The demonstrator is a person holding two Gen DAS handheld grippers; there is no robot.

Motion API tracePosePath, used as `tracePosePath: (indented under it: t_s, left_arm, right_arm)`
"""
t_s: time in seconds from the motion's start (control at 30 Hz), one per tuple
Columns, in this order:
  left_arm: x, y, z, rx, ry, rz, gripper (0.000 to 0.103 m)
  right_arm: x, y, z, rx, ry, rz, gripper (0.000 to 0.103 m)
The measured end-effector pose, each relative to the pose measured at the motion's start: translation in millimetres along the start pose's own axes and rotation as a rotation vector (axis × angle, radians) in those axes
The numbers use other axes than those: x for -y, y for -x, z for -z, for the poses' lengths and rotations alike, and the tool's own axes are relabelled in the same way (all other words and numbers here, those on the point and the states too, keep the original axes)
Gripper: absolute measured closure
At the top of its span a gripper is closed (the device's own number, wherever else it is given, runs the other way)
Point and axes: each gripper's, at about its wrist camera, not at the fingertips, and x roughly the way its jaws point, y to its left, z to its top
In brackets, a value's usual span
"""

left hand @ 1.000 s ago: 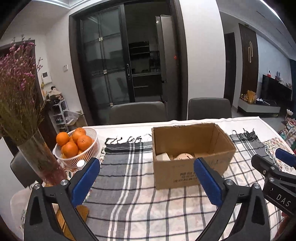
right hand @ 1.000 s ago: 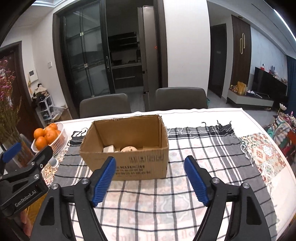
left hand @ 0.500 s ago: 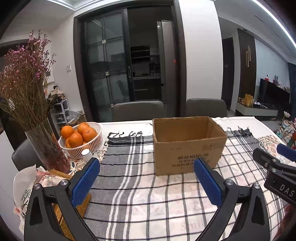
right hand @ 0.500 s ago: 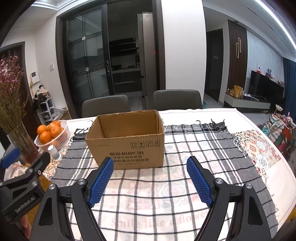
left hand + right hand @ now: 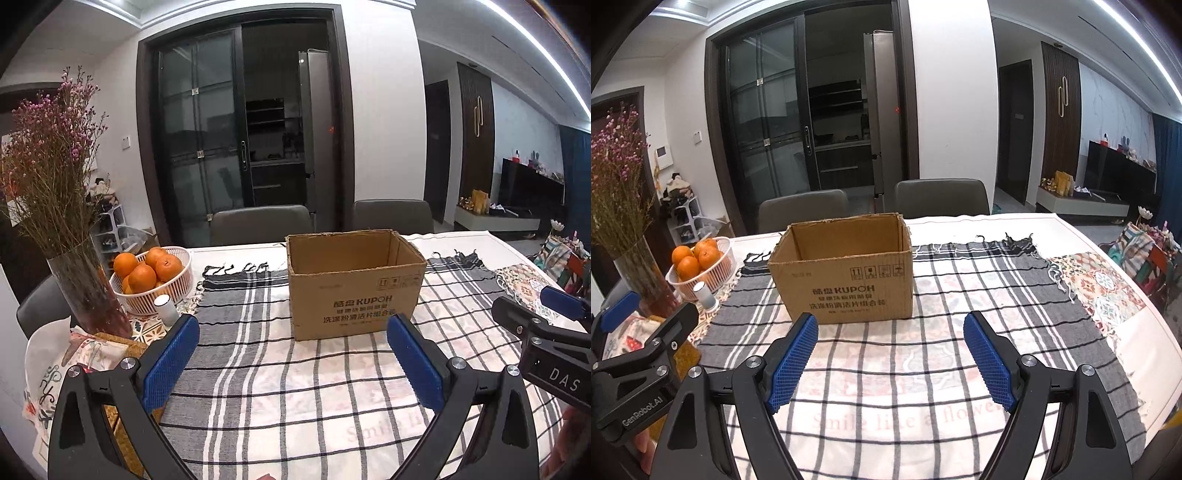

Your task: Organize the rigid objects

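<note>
An open cardboard box [image 5: 354, 284] stands on the checked cloth [image 5: 258, 369] mid-table; it also shows in the right wrist view [image 5: 846, 280]. Its contents are hidden behind its front wall. My left gripper [image 5: 291, 362] is open and empty, low over the cloth in front of the box. My right gripper [image 5: 890, 362] is open and empty, also in front of the box. Each gripper shows at the edge of the other's view: the right gripper [image 5: 546, 343], the left gripper [image 5: 639, 354].
A white basket of oranges [image 5: 151, 273], a small white bottle [image 5: 166, 310] and a glass vase of dried flowers [image 5: 88, 291] stand at the left. A paper bag [image 5: 70, 358] lies near the left edge. Two grey chairs [image 5: 871, 201] stand behind the table.
Both grippers have drawn back and sunk lower. The box looks farther off and its inside, seen a second ago, is now hidden. Both stay open.
</note>
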Motion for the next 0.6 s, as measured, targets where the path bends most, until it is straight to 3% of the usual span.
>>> tracePosePath:
  t_s: [0.6]
  left_arm:
    - [0.8, 22.5, 11.0, 0.031, 0.005, 0.014, 0.000]
  right_arm:
    - [1.6, 23.0, 17.0, 0.023, 0.011, -0.003, 0.021]
